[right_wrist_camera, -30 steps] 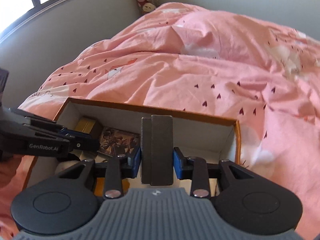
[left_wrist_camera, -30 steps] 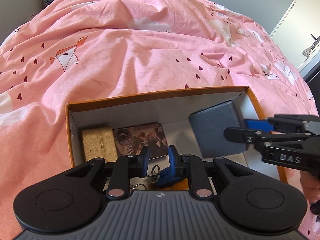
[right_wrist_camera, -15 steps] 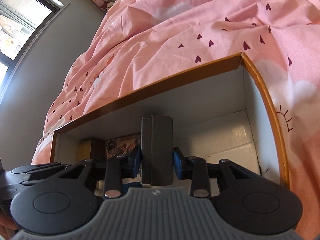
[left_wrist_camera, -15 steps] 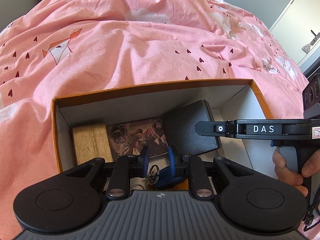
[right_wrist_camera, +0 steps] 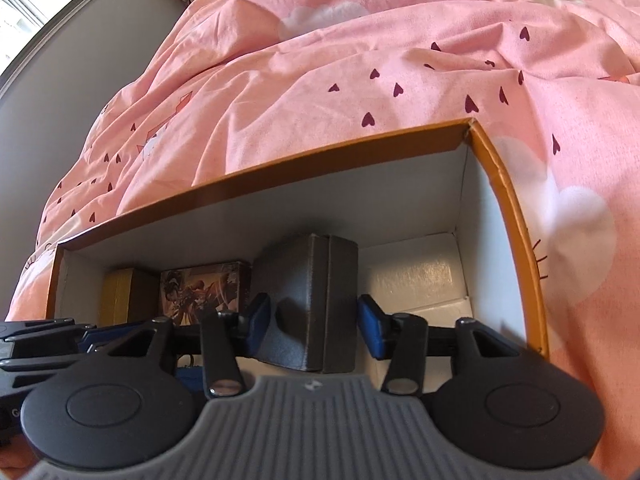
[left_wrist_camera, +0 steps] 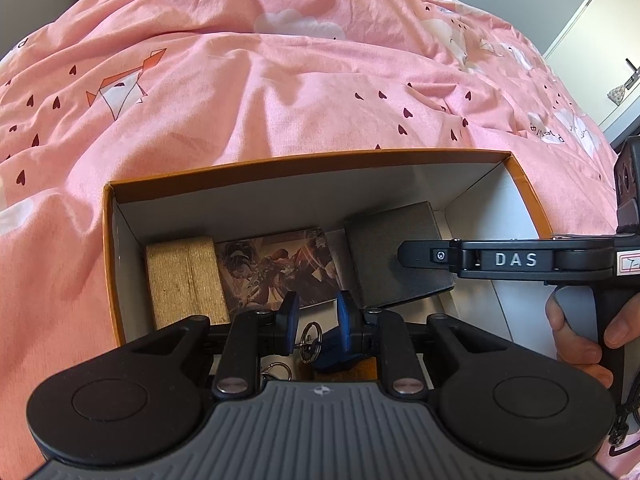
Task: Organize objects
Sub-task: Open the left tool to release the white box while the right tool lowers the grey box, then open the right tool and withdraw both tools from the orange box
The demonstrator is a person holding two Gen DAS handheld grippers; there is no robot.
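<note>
Right gripper (right_wrist_camera: 314,320) with jaws just opened, both pads clear of the dark grey box (right_wrist_camera: 310,304) standing between them, orange-rimmed cardboard box (right_wrist_camera: 516,224) on the pink bed cover (right_wrist_camera: 320,92), illustrated card box (right_wrist_camera: 200,292) and tan block (right_wrist_camera: 120,294) at far left inside.

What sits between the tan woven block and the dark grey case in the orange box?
A flat illustrated card box lies between tan block and grey case, clearest in the left wrist view.
</note>
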